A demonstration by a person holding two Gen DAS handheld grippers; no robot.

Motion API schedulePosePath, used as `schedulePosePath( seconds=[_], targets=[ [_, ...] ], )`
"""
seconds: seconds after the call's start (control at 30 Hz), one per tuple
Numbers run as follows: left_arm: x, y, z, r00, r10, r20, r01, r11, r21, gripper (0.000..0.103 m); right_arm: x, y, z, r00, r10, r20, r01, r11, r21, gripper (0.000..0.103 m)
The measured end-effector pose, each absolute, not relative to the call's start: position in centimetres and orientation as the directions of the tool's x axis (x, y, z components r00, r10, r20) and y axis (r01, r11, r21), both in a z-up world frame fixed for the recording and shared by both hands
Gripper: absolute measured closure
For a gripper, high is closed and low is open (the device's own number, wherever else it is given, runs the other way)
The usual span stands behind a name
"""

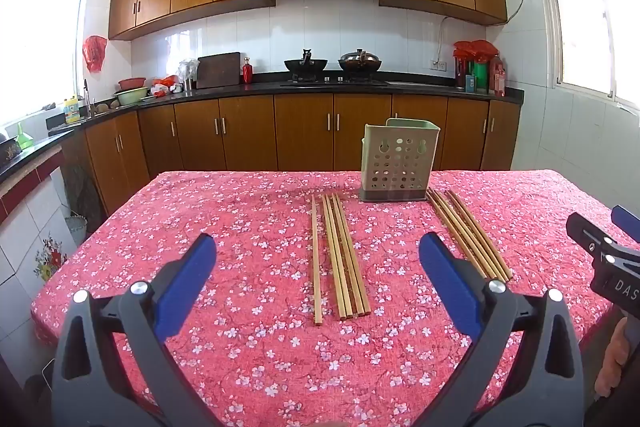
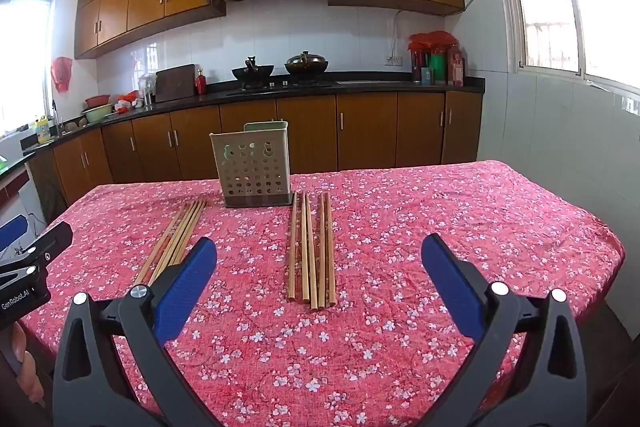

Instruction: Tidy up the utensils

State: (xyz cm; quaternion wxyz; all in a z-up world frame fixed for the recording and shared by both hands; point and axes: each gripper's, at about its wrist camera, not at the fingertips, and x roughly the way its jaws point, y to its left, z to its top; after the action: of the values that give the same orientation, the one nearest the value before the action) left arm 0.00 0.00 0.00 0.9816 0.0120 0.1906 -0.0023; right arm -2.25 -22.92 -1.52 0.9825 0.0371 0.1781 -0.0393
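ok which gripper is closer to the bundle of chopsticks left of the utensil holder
Left. The left gripper hangs open right over that left bundle; the right gripper hangs over the other bundle.

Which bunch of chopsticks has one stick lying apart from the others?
The left bunch, lying in front of the left gripper: its leftmost stick lies separate, while the right bunch stays closer together.

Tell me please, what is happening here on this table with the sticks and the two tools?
A person holds one pair of tongs in each hand above a table with a red flowered cloth. Both the left tongs and the right tongs are open and hold nothing. Two groups of wooden chopsticks lie flat on the cloth: the left group and the right group. Between them, farther back, stands a pale green perforated utensil holder. No chopstick shows inside it, so the sorting has not begun.
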Motion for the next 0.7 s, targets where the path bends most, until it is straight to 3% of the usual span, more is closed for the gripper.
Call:
schedulePosePath(
  seconds=[0.7],
  targets=[
    [0.01, 0.0, 0.0, 0.926, 0.0, -0.377, 0.009, 1.0, 0.022, 0.004, -2.29, -22.88, -1.5, 0.933, -0.064, -0.355, 0.09, 0.994, 0.058, 0.002]
  ],
)
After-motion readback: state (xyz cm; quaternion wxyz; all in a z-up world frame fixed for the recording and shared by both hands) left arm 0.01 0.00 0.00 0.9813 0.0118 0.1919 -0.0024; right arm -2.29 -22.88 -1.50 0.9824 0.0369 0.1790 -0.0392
